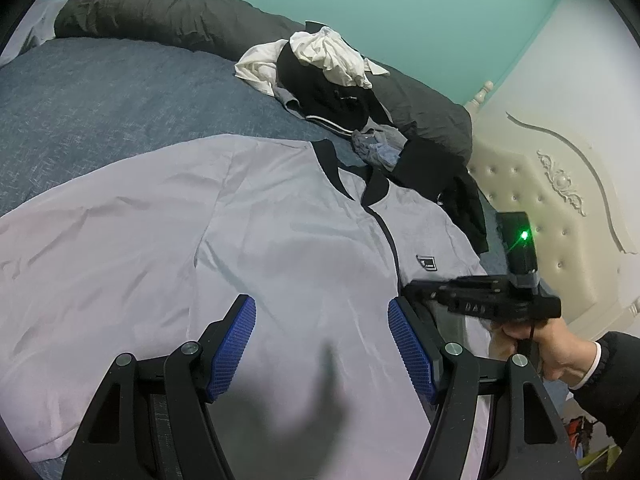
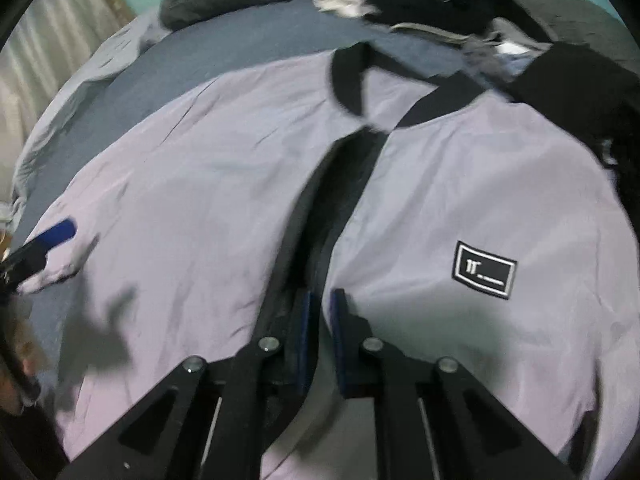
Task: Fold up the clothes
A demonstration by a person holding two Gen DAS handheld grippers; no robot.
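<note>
A lavender jacket (image 1: pixel 280 240) (image 2: pixel 200 200) with a black collar (image 2: pixel 348 80) lies spread front-up on the bed. Its dark zipper strip (image 2: pixel 340 184) runs down the middle, and a black logo patch (image 2: pixel 484 270) sits on the chest. My left gripper (image 1: pixel 320 304) hovers open over the jacket's lower front, with nothing between its blue pads. My right gripper (image 2: pixel 322 296) points steeply down with its jaws almost together, pinching the zipper edge below the patch. In the left wrist view a hand (image 1: pixel 552 352) holds that right gripper (image 1: pixel 412 286) against the jacket.
A pile of black and white clothes (image 1: pixel 320 68) lies beyond the collar. A dark duvet (image 1: pixel 160 8) runs along the teal wall. A cream padded headboard (image 1: pixel 560 200) stands to the right. The blue bedsheet (image 1: pixel 100 100) shows left of the jacket.
</note>
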